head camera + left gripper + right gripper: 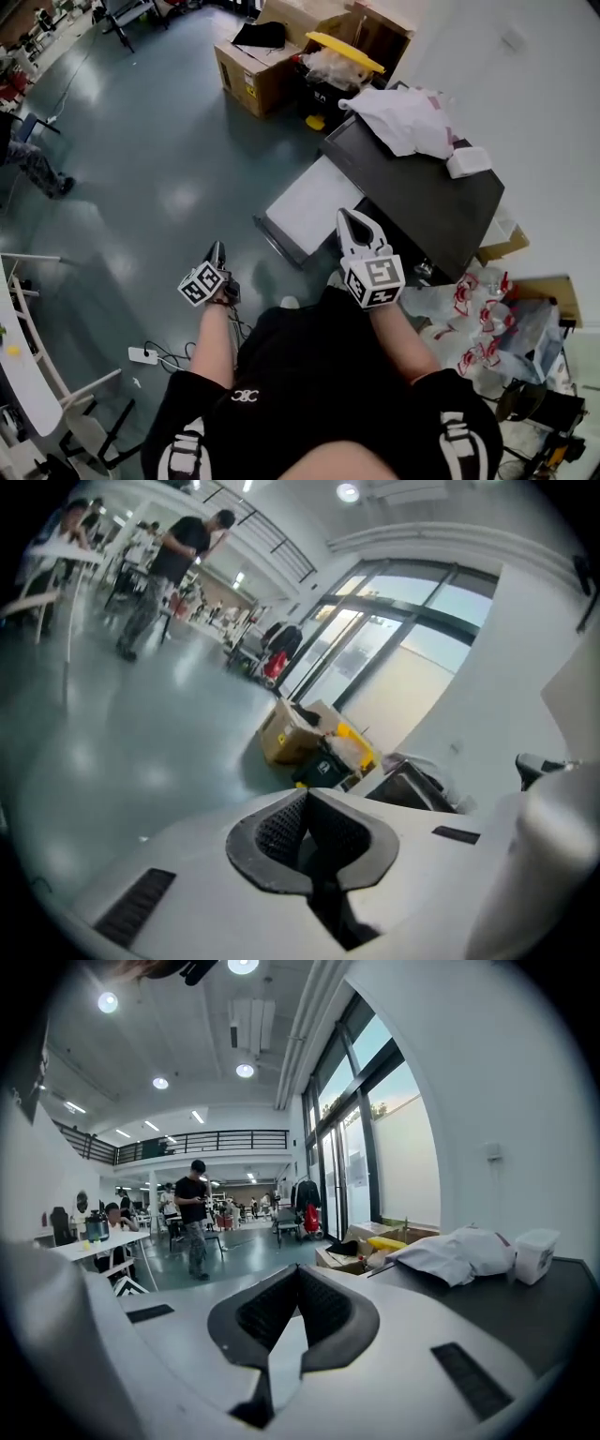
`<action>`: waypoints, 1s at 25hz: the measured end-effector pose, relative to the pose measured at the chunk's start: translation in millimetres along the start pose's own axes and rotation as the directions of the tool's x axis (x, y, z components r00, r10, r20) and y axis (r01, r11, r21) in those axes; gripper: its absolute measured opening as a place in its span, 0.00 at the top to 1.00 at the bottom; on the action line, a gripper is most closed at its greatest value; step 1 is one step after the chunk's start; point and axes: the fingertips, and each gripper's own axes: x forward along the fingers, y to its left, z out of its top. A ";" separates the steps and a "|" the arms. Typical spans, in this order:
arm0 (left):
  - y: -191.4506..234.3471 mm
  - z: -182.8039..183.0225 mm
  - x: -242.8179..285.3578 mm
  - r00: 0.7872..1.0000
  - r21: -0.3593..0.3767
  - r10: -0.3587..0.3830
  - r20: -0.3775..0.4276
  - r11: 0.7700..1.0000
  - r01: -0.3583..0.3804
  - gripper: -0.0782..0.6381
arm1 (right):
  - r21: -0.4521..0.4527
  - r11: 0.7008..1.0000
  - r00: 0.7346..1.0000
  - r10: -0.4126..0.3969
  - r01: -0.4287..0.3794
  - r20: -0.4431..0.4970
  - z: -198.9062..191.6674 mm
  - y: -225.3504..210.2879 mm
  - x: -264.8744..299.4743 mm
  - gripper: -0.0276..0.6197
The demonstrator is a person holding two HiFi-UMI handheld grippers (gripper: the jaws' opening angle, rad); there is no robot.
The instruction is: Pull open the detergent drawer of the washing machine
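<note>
Drawer not to be told apart in any view. Only its washer seen, dark on top, at the right of the head view.

Nearest, black clothes and two bare forearms. On the floor beside the left arm, a white power strip.

Then the left gripper over the bare floor, well apart from the washer; clenched, pads meeting at the tips, nothing between them. In the left gripper view, pointed toward the boxes.

Just beside it to the right, the right gripper, held near the washer's close edge, over a flat white panel on the washer's floor side. Clenched too, tips together on nothing. Touching the washer or not: cannot tell.

On the washer's top, a crumpled white cloth and a small white box just beside it.

Farther, cardboard boxes and a yellow lid by the wall.

Farthest, in the right gripper view, a person in black standing among the tables.
</note>
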 end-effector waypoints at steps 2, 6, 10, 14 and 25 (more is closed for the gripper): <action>-10.5 24.3 -14.2 0.999 0.104 0.022 0.046 0.994 -0.027 0.89 | 0.007 1.000 1.000 0.018 -0.018 0.013 2.1 8.6 3.4 0.96; -48.7 72.7 -42.6 0.992 0.290 0.036 0.121 0.955 -0.070 0.89 | 0.003 1.000 0.999 0.025 -0.025 0.044 8.7 18.5 7.2 0.96; -104.7 119.4 -73.2 0.977 0.394 0.010 0.214 0.914 -0.096 0.89 | -0.037 0.999 0.991 -0.004 0.009 0.134 29.4 21.4 5.5 0.96; -168.2 150.5 -101.1 0.956 0.539 -0.014 0.293 0.828 -0.153 0.89 | -0.060 0.998 0.978 -0.010 0.023 0.208 53.0 23.3 1.4 0.96; -272.8 150.9 -114.8 0.932 0.620 -0.213 0.293 0.784 -0.016 0.89 | -0.056 0.996 0.964 -0.049 0.065 0.260 70.6 12.0 -16.2 0.96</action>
